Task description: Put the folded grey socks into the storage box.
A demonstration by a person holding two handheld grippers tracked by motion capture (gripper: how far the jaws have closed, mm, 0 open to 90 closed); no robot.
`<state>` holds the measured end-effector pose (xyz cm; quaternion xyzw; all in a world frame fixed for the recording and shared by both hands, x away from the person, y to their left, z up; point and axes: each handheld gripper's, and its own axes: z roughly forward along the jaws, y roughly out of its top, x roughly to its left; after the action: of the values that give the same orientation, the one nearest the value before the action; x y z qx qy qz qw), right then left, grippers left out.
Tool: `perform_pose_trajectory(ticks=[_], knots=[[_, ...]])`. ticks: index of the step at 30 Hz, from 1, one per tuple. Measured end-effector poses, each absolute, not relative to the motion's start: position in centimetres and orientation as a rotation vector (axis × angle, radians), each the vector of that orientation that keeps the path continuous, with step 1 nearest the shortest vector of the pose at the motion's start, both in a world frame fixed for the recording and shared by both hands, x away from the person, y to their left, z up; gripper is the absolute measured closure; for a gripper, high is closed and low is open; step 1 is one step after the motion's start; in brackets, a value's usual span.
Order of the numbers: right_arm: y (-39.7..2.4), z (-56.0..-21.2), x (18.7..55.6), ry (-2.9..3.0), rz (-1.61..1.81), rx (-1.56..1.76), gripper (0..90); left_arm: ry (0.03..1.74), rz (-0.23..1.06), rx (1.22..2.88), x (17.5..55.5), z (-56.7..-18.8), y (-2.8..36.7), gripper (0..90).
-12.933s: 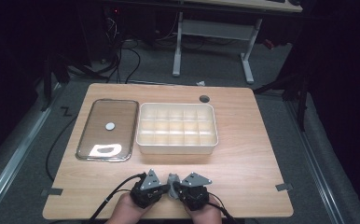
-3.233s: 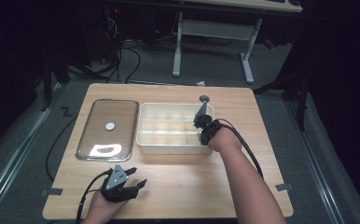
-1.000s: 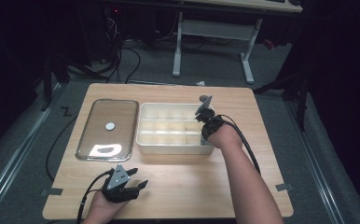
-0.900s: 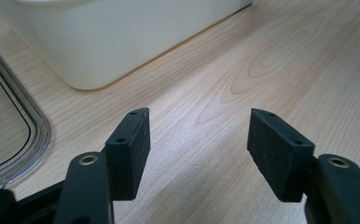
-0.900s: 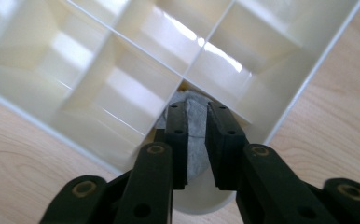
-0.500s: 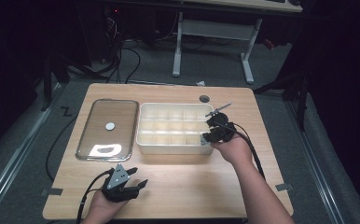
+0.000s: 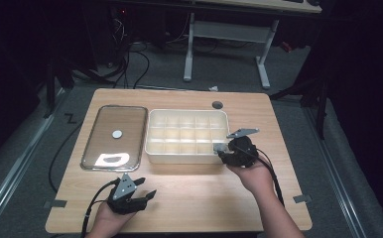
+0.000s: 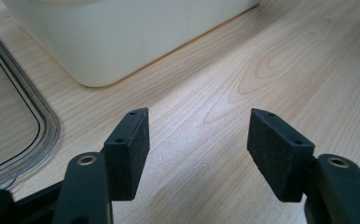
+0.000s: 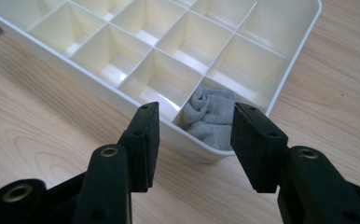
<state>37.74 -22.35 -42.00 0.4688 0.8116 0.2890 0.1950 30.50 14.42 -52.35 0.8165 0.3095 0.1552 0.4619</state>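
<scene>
The grey cloth is seen lying balled up in the corner cell of the box, just past the right hand-held gripper. The jaws have just been opening and are held wide, with nothing pinched between them. The cloth is let go, so the gripper is best drawn straight back and a little up, so that the box rim is not bumped. The left hand-held gripper is held wide and empty over the tabletop, with the lid at its left.
</scene>
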Motion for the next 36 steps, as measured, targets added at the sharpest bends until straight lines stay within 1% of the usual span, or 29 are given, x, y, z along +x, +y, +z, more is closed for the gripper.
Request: perform_pose_trajectory(ticks=[7,17,19,24,26,27,28,29,30,31,32,33,34,36], knots=[[-22.9,-43.1,35.8,2.217,0.872,1.318,46.8,0.759,0.396,2.015,30.4,-52.3,14.3,40.2],[-23.4,-45.0,33.2,2.146,0.932,1.296,46.8,0.774,0.401,2.016,30.4,-52.3,14.3,41.7],[-23.3,-45.7,32.4,2.131,0.965,1.28,44.3,0.785,0.389,2.011,30.5,-52.3,14.3,42.2],[-22.4,-47.4,31.3,2.128,0.986,1.241,41.2,0.785,0.385,2.011,30.5,-52.3,14.4,43.4],[-21.4,-49.5,30.4,2.134,1.014,1.249,39.8,0.795,0.391,1.998,30.5,-52.2,14.5,43.6],[-21.4,-49.5,30.4,2.134,1.014,1.249,39.8,0.795,0.391,1.998,30.5,-52.2,14.5,43.7],[-20.3,-50.9,29.4,2.128,1.033,1.253,38.6,0.797,0.396,1.991,30.5,-52.2,14.6,43.5],[-20.3,-50.9,29.4,2.128,1.033,1.253,38.6,0.804,0.403,1.978,30.4,-52.2,14.7,43.5],[-19.4,-51.8,28.1,2.097,1.048,1.204,40.1,0.819,0.419,1.96,30.3,-52.3,14.9,42.5],[-19.1,-52.0,27.5,2.08,1.058,1.208,41.3,0.824,0.419,1.951,30.2,-52.3,15.0,42.1],[-18.9,-51.9,27.2,2.126,1.081,1.195,38.5,0.823,0.425,1.945,30.2,-52.3,15.1,42.1],[-18.9,-51.9,27.2,2.126,1.081,1.195,38.5,0.823,0.425,1.945,30.2,-52.3,15.1,41.5],[-18.6,-51.8,26.7,2.152,1.035,1.118,39.5,0.831,0.45,1.95,30.2,-52.5,15.1,41.0],[-18.8,-51.9,26.7,2.14,1.052,1.126,39.5,0.841,0.448,1.953,30.3,-52.6,15.1,41.0]])
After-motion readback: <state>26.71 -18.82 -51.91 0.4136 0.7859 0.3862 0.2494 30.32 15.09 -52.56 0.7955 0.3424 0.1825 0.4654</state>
